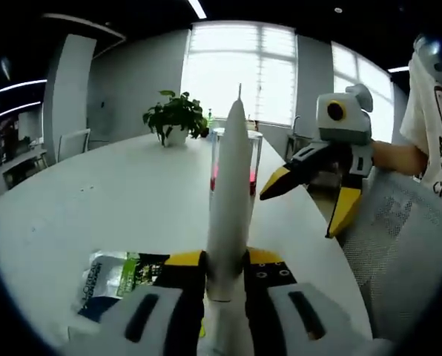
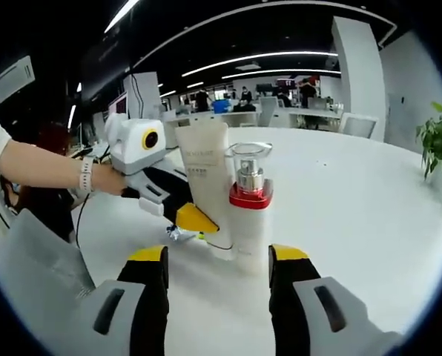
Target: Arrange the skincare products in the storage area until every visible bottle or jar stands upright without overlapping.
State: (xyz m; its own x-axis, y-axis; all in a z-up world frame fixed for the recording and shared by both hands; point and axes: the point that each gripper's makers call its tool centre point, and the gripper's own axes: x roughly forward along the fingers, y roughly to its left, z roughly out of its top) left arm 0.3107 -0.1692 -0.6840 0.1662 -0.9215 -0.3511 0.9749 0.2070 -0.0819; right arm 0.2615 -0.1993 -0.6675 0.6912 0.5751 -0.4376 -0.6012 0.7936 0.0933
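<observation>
My left gripper (image 1: 225, 261) is shut on a white tube (image 1: 228, 193) that stands upright, thin crimped end up. In the right gripper view the same tube (image 2: 206, 178) shows its printed face, with the left gripper (image 2: 203, 222) holding its lower part from the left. Right beside the tube stands a pump bottle (image 2: 249, 211) with a clear cap and a red collar; in the left gripper view that bottle (image 1: 256, 157) is partly hidden behind the tube. My right gripper (image 2: 219, 256) is open just short of the bottle, and in the left gripper view it (image 1: 306, 204) hovers off to the right.
A green and white sachet (image 1: 113, 276) lies flat by my left jaws. A potted plant (image 1: 176, 117) stands at the far side of the white table (image 1: 95, 200). A mesh chair (image 1: 403, 222) is at the table's edge, beside a person's arm (image 2: 43, 169).
</observation>
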